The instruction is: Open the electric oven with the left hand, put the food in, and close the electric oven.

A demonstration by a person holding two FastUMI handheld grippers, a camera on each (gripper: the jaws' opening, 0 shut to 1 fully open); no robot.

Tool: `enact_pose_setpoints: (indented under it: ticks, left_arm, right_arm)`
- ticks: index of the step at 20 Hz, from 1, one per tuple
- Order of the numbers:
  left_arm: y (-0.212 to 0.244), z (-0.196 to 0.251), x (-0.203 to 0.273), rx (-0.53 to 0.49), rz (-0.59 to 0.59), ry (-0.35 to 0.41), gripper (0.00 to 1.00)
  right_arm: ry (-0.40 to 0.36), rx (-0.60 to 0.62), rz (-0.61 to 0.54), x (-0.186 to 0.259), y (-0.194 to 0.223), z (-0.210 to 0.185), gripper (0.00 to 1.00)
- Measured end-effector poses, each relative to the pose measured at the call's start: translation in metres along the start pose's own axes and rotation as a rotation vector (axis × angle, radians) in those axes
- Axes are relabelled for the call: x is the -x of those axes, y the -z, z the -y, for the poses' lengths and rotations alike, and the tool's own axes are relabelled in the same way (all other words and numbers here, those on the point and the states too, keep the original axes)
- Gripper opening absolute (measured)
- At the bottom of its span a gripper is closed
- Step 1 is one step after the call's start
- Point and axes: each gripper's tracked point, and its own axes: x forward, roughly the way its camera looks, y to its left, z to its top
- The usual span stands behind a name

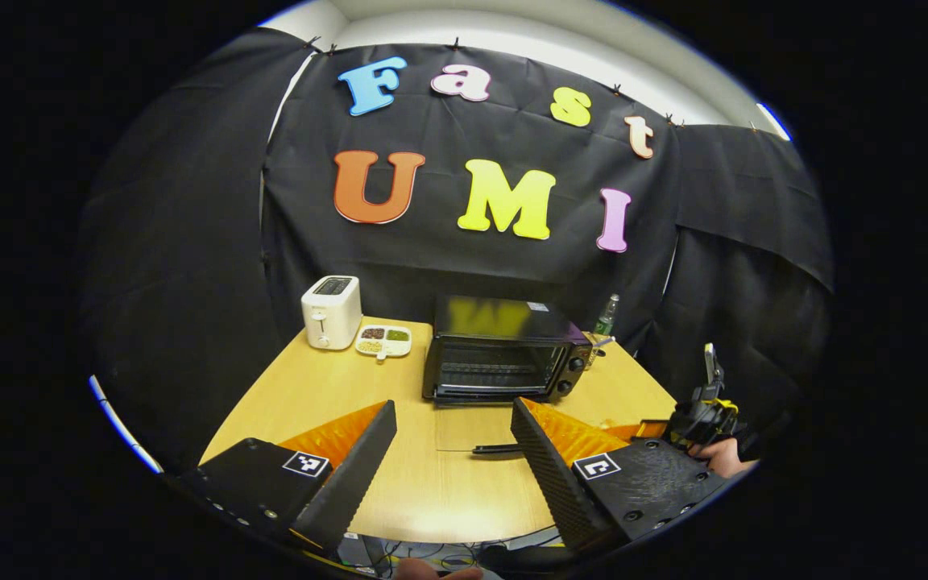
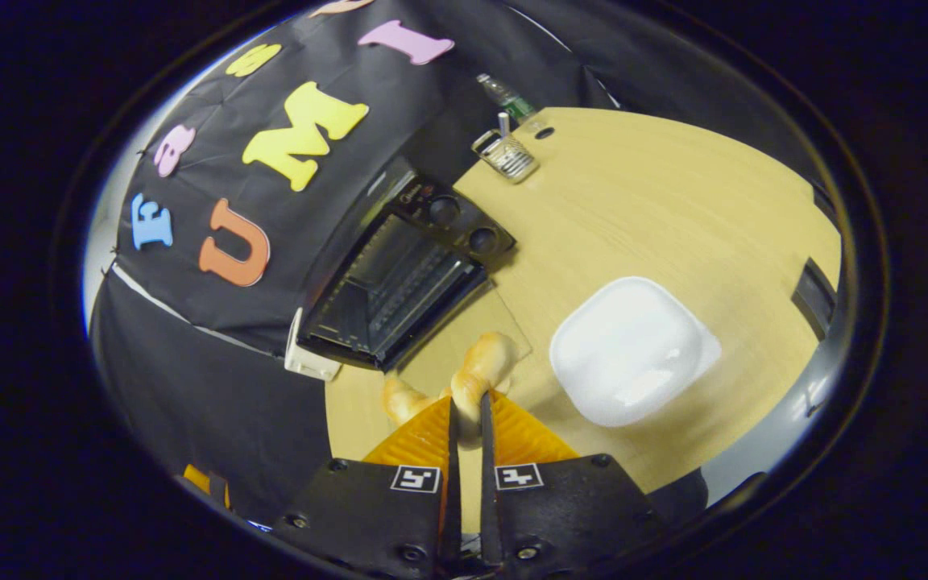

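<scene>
The electric oven stands toward the back of the wooden bench, its glass door dropped open and lying flat in front of it, so the wire rack inside shows. In the left gripper view the left tool hovers above the bench in front of the oven, fingers spread wide with nothing between them. A white toaster and a small divided dish sit to the oven's left, and a green bottle stands behind its right corner. At the right edge of that view a hand holds the other tool. In the right gripper view the right tool is pressed nearly together, pinching a pale golden piece of bread that hangs above the bench just in front of the open oven. A white plate lies on the bench just beside the bread, and a small metal rack sits farther back near the bottle.
</scene>
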Motion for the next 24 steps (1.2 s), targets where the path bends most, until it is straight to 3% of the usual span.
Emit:
enact_pose_setpoints:
  ticks: [6, 12, 16, 19, 23, 24]
  left_arm:
    - [0.004, -0.034, 0.018, 0.033, -0.025, -0.117, 0.95]
    - [0.012, -0.049, 0.03, 0.083, -0.062, -0.231, 0.95]
    - [0.017, -0.053, 0.029, 0.11, -0.101, -0.284, 0.95]
    - [0.015, -0.053, 0.032, 0.096, -0.114, -0.309, 0.95]
    - [0.013, -0.058, 0.031, 0.081, -0.124, -0.331, 0.95]
    - [0.014, -0.059, 0.033, 0.079, -0.125, -0.336, 0.95]
  right_arm:
    - [-0.013, 0.085, 0.046, -0.075, -0.037, -0.037, 0.14]
    - [-0.052, 0.031, 0.086, -0.151, -0.068, -0.069, 0.14]
    - [-0.071, -0.079, 0.125, -0.192, -0.079, -0.076, 0.13]
    - [-0.067, -0.126, 0.149, -0.213, -0.085, -0.078, 0.1]
    - [-0.076, -0.136, 0.177, -0.231, -0.087, -0.082, 0.11]
    - [-0.072, -0.131, 0.18, -0.233, -0.086, -0.081, 0.16]
